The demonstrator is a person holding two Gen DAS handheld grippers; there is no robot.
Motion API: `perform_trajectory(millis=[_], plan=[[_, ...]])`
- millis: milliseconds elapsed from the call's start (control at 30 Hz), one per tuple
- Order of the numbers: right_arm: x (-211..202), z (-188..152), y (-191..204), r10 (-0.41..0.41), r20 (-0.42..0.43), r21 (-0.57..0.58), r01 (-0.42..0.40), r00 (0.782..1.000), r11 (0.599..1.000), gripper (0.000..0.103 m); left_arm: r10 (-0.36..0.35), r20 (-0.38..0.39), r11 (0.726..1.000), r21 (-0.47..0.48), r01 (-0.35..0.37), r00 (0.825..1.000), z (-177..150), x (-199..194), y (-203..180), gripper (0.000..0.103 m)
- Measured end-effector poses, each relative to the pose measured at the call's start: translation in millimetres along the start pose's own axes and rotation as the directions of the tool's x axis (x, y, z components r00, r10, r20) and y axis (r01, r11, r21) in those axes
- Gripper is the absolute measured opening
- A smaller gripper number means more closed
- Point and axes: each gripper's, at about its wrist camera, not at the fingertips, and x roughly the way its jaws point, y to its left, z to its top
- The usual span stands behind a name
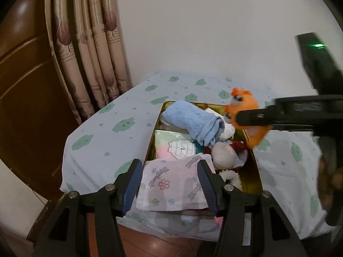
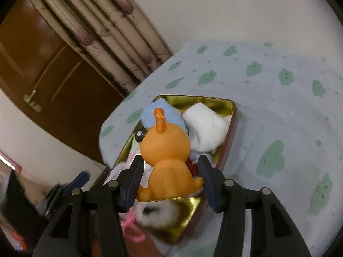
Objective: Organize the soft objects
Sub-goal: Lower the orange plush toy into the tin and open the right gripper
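Observation:
A gold-lined tin (image 1: 154,133) sits on the bed, packed with soft things: a rolled blue towel (image 1: 188,120), a white cloth (image 2: 205,126), a pink and green pack (image 1: 171,145), a white plush (image 1: 223,156) and a black-and-white plush (image 2: 158,212). A flowered tissue pack (image 1: 171,184) lies over the tin's near end. My left gripper (image 1: 169,165) stands open around it, pads apart from it. My right gripper (image 2: 170,159) is shut on an orange toy animal (image 2: 165,150) and holds it above the tin's right side (image 1: 246,120).
The bed has a pale blue sheet with green clouds (image 1: 107,132). Beige curtains (image 1: 90,53) and a brown wooden door (image 1: 21,75) stand to the left, with a white wall behind. Wooden floor (image 1: 150,244) shows below the bed's near edge.

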Motion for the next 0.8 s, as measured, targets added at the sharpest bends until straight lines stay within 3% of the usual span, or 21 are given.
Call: perform_trajectory(millis=[100, 333, 600, 800], plan=[[17, 6, -2, -0.066, 0.001, 0.017, 0.066, 0.998, 0.998, 0.049, 0.014, 0.025, 1.000, 0.009, -0.015, 1.000, 0, -1, 2, 0.055], [43, 4, -18, -0.107, -0.017, 0.097, 0.108, 0.994, 0.989, 0.049, 0.008, 0.000, 1.000, -0.001, -0.008, 1.000, -1, 5, 11, 0.055], [62, 3, 3, -0.212, -0.005, -0.027, 0.212, 0.977, 0.977, 0.050, 0.022, 0.002, 0.999, -0.024, -0.022, 1.000, 1, 8, 21, 0.055], [62, 5, 5, -0.227, 0.017, -0.071, 0.227, 0.974, 0.971, 0.058, 0.020, -0.002, 0.998, -0.052, -0.020, 1.000, 2, 8, 27, 0.055]])
